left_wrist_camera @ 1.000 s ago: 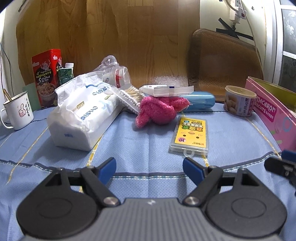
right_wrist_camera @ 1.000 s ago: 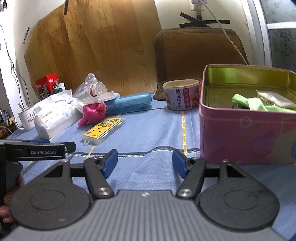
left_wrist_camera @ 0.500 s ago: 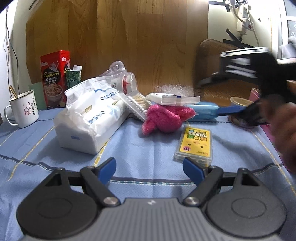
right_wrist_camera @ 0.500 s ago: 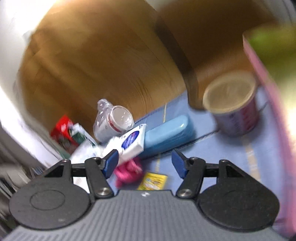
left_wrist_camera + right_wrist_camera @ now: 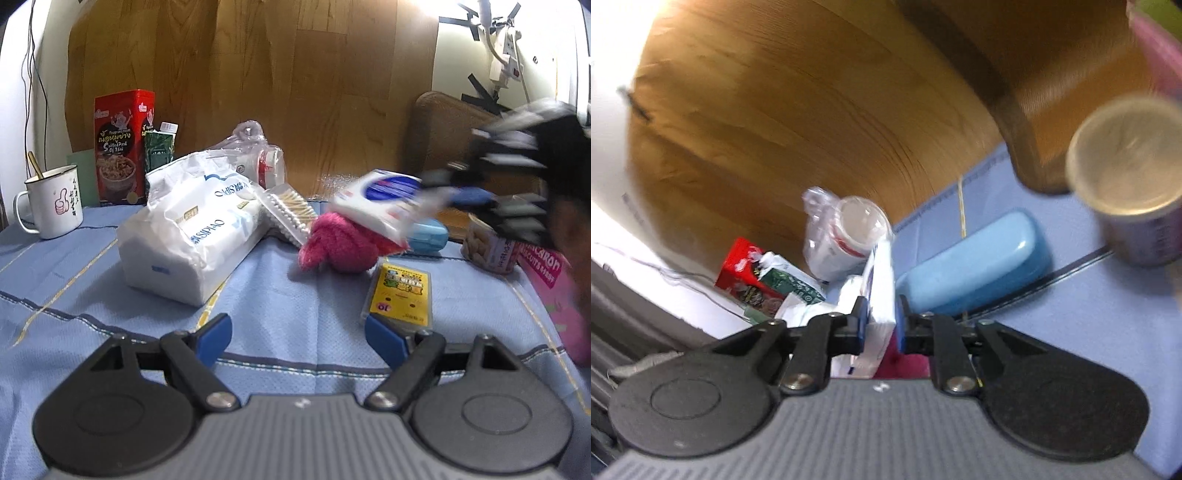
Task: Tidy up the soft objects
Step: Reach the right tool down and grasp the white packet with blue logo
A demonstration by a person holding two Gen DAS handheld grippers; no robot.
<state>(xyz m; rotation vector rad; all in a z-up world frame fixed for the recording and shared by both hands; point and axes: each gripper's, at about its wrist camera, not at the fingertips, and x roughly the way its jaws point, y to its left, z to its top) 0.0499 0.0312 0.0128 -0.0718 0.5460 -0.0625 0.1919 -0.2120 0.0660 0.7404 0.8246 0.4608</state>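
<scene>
My right gripper (image 5: 881,325) is shut on a small white and blue tissue packet (image 5: 881,295), tilted and lifted just above the pink plush cloth (image 5: 338,243). The packet shows blurred in the left wrist view (image 5: 380,203), with the right gripper (image 5: 439,194) coming in from the right. A large white tissue pack (image 5: 192,225) lies to the left of the cloth. My left gripper (image 5: 299,338) is open and empty, low over the blue tablecloth (image 5: 288,302) in front of these things.
A yellow card case (image 5: 400,295) lies near my left gripper's right finger. A cotton swab box (image 5: 288,208), blue case (image 5: 975,269), bagged cup (image 5: 846,236), red tin (image 5: 120,144), mug (image 5: 51,201), nut can (image 5: 1130,177) and pink biscuit tin (image 5: 546,269) surround them.
My right gripper swung left from beside the pink tin to the pile, closed on the small tissue packet and tipped it up off the pink cloth. My left gripper moved slightly closer.
</scene>
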